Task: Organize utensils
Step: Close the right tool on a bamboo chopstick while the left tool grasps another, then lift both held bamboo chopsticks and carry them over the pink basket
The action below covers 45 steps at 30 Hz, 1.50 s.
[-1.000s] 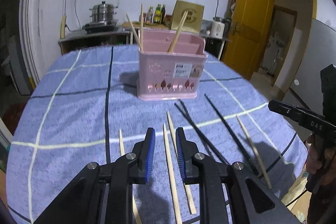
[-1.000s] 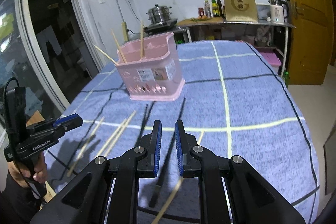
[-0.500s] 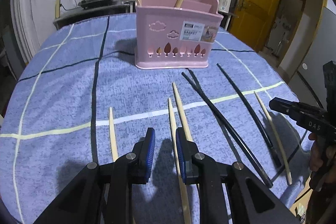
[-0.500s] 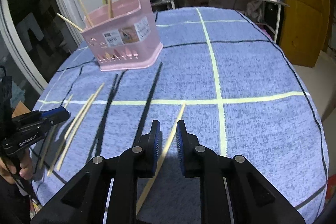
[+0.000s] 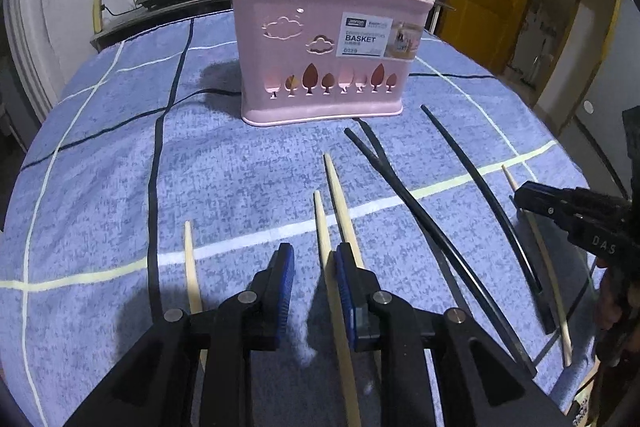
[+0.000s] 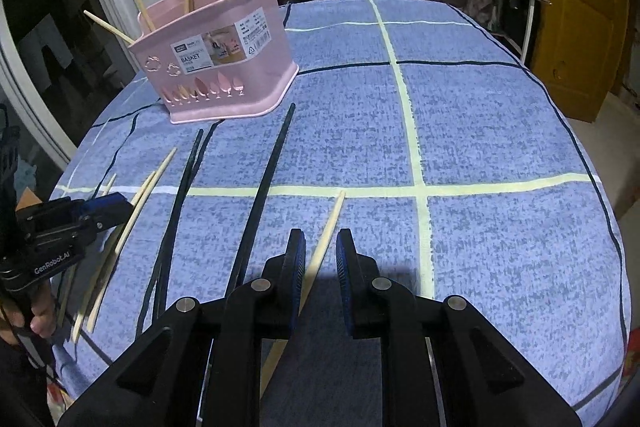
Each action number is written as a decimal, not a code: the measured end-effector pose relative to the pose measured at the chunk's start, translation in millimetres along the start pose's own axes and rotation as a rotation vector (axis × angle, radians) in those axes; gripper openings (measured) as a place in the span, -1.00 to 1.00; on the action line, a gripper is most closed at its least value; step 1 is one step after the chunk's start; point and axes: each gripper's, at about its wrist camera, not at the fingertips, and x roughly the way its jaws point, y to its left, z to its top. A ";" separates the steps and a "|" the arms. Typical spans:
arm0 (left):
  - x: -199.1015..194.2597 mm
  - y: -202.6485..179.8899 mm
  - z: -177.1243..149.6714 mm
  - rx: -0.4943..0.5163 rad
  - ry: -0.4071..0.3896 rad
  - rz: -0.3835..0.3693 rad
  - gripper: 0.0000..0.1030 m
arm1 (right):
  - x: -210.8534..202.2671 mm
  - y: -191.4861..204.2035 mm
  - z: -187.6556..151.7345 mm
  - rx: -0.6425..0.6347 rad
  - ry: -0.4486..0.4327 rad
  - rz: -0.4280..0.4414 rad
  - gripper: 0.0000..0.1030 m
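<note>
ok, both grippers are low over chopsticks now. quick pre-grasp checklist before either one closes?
1. Left gripper open: ok.
2. Pale wooden chopstick between left fingers: ok, though a second wooden stick sits against the right finger; double pick possible.
3. Right gripper open: ok.
4. Lone wooden chopstick between right fingers: ok, centred, angled.
5. Long black chopstick outside right jaws: ok.
6. Pink plastic utensil basket upright, top open for drop-off: ok; three wooden sticks inside.
7. Finger height above the blue checked tablecloth: cannot tell.
</note>
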 end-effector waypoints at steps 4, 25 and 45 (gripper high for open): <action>3.2 -0.6 4.5 0.004 0.005 0.022 -0.59 | 3.3 1.7 4.4 -0.006 0.005 -0.015 -0.67; 15.7 -1.3 21.0 0.027 0.031 0.077 -0.61 | 13.3 11.6 17.6 -0.041 0.028 -0.107 -0.85; -4.3 1.3 39.3 0.020 0.010 0.039 -0.90 | 0.1 13.6 27.7 -0.032 0.003 -0.030 -0.86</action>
